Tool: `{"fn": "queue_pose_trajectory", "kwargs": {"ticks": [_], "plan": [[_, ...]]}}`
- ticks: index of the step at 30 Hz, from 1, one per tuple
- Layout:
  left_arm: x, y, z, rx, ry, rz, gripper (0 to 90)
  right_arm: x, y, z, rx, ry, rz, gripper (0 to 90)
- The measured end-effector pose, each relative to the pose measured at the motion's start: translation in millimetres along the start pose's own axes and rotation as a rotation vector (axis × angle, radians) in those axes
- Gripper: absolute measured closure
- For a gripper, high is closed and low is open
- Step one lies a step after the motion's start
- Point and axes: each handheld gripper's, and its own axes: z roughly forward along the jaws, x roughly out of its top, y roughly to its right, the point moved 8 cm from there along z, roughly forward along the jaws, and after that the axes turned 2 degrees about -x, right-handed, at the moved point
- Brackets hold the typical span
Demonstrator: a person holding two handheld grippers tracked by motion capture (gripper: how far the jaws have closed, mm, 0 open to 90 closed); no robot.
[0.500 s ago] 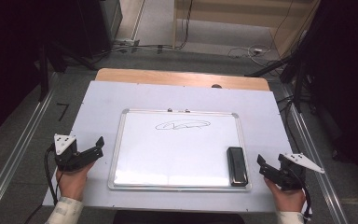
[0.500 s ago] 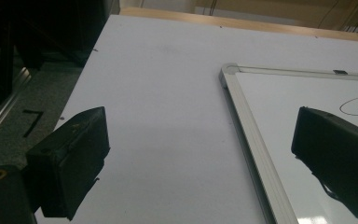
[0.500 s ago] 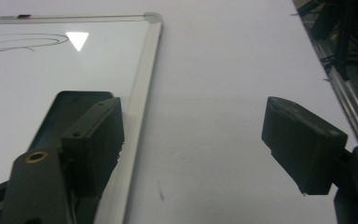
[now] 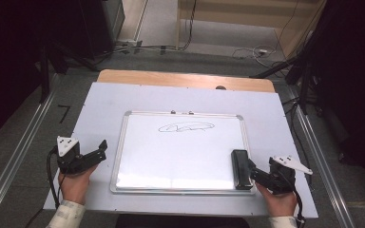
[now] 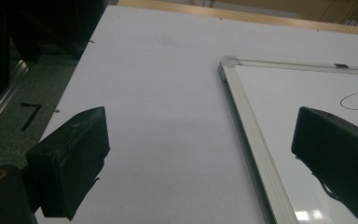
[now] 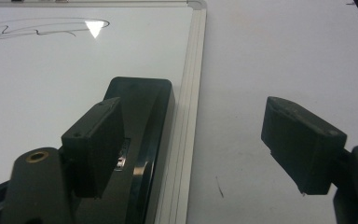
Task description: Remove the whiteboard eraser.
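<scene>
I have one table (image 4: 100, 102) under me, its top covered by a single pale sheet, with a strip of bare wood showing along the far edge. On it lies one whiteboard (image 4: 180, 152) in a silver frame, flat and roughly centred, a little nearer my edge than the far one. One black scribble (image 4: 186, 127) sits on the board near its far rail, and I count two small clips on that rail.

One black eraser (image 4: 240, 169) lies on the board at its near right corner, lengthwise against the right frame rail. In the right gripper view the eraser (image 6: 142, 140) runs along the inner side of the rail.

I have two grippers. My left gripper (image 4: 97, 153) rests over the sheet near the table's left edge, just outside the board's left rail; in the left gripper view its jaws stand wide apart with nothing between them, one over the sheet and one over the board. My right gripper (image 4: 253, 172) is at the near right corner of the board, just beside the eraser. Its jaws are spread wide and grip nothing: one jaw hangs over the eraser, the other over the bare sheet beyond the rail.
</scene>
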Motion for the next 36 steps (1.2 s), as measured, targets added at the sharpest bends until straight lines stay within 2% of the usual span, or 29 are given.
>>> {"fn": "queue_pose_trajectory", "kwargs": {"ticks": [5,23,29,36], "plan": [[0.3,-2.9,-0.7,0.009,0.003,-0.022,5.2,-0.9,-5.2,6.4,0.01,-0.019,-0.008,20.0],[-1.1,-3.4,0.3,0.012,-0.007,-0.024,5.2,-2.1,-28.6,20.3,0.015,-0.036,-0.06,20.1],[-1.7,-4.4,0.7,0.014,-0.01,-0.031,5.2,-3.0,-36.3,26.0,-0.008,-0.038,-0.075,21.2],[-2.4,-5.9,0.7,0.018,-0.018,-0.032,5.2,-7.6,-38.4,35.2,-0.051,-0.089,-0.093,21.7]]}}
